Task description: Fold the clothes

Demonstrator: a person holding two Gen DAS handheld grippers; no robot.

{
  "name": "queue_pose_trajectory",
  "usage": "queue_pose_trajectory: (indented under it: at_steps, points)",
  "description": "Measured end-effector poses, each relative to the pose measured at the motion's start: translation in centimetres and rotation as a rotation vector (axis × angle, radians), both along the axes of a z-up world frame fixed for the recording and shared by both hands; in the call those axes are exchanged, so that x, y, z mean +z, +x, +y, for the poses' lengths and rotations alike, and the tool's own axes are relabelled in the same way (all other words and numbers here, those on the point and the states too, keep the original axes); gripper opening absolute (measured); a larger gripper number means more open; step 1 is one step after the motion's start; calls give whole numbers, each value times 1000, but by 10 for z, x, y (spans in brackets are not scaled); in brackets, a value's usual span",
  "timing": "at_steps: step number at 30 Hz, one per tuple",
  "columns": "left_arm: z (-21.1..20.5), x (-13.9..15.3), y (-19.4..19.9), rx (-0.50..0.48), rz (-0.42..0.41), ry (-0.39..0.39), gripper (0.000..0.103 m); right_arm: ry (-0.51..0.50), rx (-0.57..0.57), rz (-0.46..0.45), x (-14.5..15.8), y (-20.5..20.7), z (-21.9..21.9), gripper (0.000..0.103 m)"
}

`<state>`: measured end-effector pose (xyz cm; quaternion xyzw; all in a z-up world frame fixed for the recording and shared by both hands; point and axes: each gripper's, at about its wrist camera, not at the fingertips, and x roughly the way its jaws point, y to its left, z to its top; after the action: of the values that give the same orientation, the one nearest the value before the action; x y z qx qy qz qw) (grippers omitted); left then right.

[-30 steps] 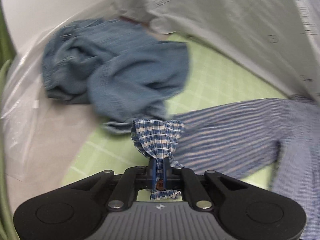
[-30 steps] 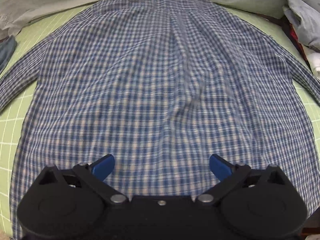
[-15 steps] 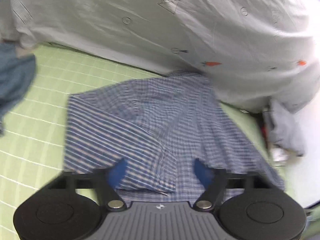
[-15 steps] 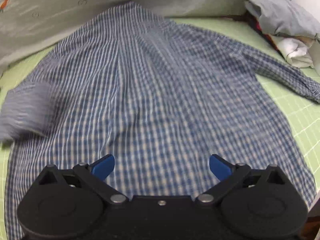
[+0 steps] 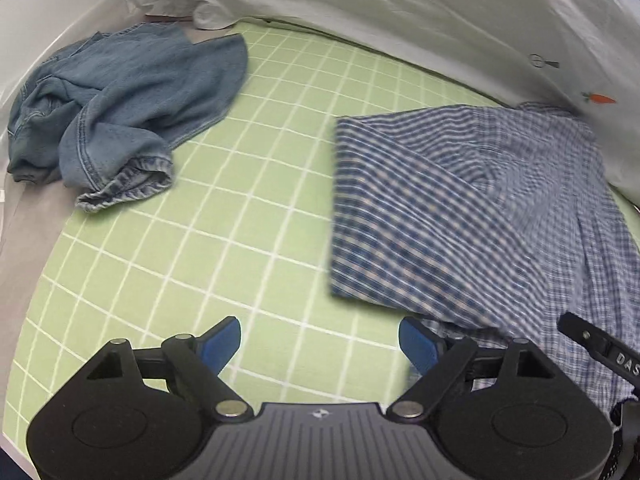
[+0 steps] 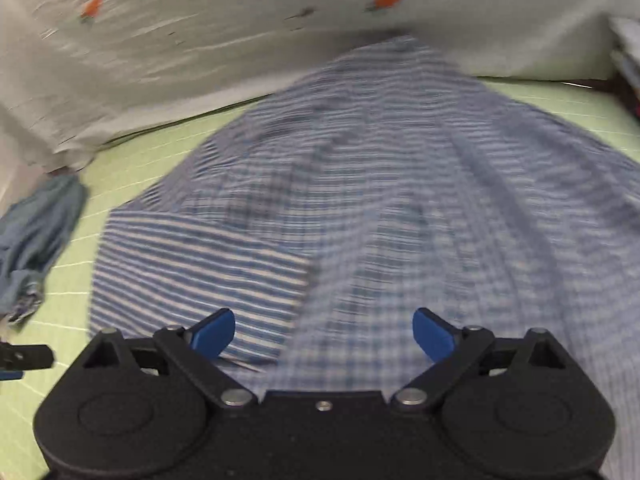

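Now the green gridded mat [image 5: 248, 216] carries the plaid shirt [image 5: 460, 216] with its left sleeve folded across the body, a change from a second ago, when the left gripper [image 5: 320, 340] pinched the cuff. Its jaws have just been opening and stand apart, empty. The right gripper [image 6: 324, 332] hovers over the shirt, jaws apart though just narrowing. A denim garment [image 5: 120, 108] lies crumpled, well apart.

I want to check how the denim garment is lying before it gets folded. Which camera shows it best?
The left wrist view. There the denim garment shows sharp and whole, crumpled on the green grid mat, apart from the plaid shirt. The right wrist view catches only a blurred strip of it at the left edge.
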<state>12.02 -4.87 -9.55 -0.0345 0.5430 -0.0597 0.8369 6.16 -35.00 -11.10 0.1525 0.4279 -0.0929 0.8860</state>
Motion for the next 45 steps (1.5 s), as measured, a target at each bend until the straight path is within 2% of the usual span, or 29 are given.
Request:
queue_pose_trajectory:
  at_steps: [10, 11, 12, 13, 14, 15, 16, 18, 21, 25, 27, 30, 33, 35, 37, 40, 41, 42, 43, 44, 45]
  points:
    - [3, -11, 27, 32, 9, 16, 90, 71, 91, 74, -32, 45, 26, 82]
    - [1, -12, 28, 34, 10, 20, 90, 58, 115, 73, -32, 46, 29, 75]
    - [-2, -12, 30, 43, 5, 24, 90, 50, 147, 66, -31, 46, 30, 58]
    - [-4, -11, 31, 53, -1, 29, 90, 50, 179, 58, -30, 47, 30, 47]
    - [-6, -10, 32, 57, -9, 31, 90, 50, 211, 50, -29, 47, 30, 24]
    - [-9, -9, 34, 56, -17, 32, 90, 70, 223, 33, -27, 46, 26, 15]
    - [-12, -7, 35, 56, -27, 36, 90, 105, 221, 10, -24, 45, 19, 12]
    - [-18, -3, 39, 58, -60, 50, 90, 151, 213, -39, -17, 44, 5, 10]
    - [-27, 5, 43, 61, -125, 57, 90, 125, 193, -121, 5, 42, -17, 10]
    - [-41, 9, 55, 38, -173, 43, 90, -62, 155, -180, 26, 47, -57, 10]
    - [-49, 7, 62, 35, -167, 57, 90, -129, 87, -176, 27, 52, -90, 10]
    - [-60, 3, 69, 30, -162, 60, 90, -158, -62, -181, 26, 52, -152, 10]
    - [-67, 2, 71, 23, -161, 79, 90, -232, -188, -174, 27, 48, -207, 10]
    - [-72, 0, 71, 10, -151, 94, 90, -341, -258, -137, 26, 47, -233, 10]
    - [-77, 2, 70, -3, -146, 112, 90, -428, -299, -91, 22, 49, -251, 10]
    - [-84, 12, 65, -15, -165, 136, 90, -422, -354, -72, 17, 45, -267, 16]
    - [-87, 18, 61, -21, -179, 138, 90, -416, -371, -84, 17, 40, -263, 30]
    - [-89, 24, 57, -30, -197, 137, 90, -415, -389, -96, 18, 35, -258, 51]
    - [-92, 31, 52, -39, -215, 135, 90, -415, -407, -108, 19, 30, -253, 62]
    - [-94, 38, 46, -48, -235, 131, 90, -398, -416, -124, 21, 22, -249, 82]
    - [-96, 45, 39, -55, -255, 125, 90, -357, -417, -146, 23, 12, -244, 94]
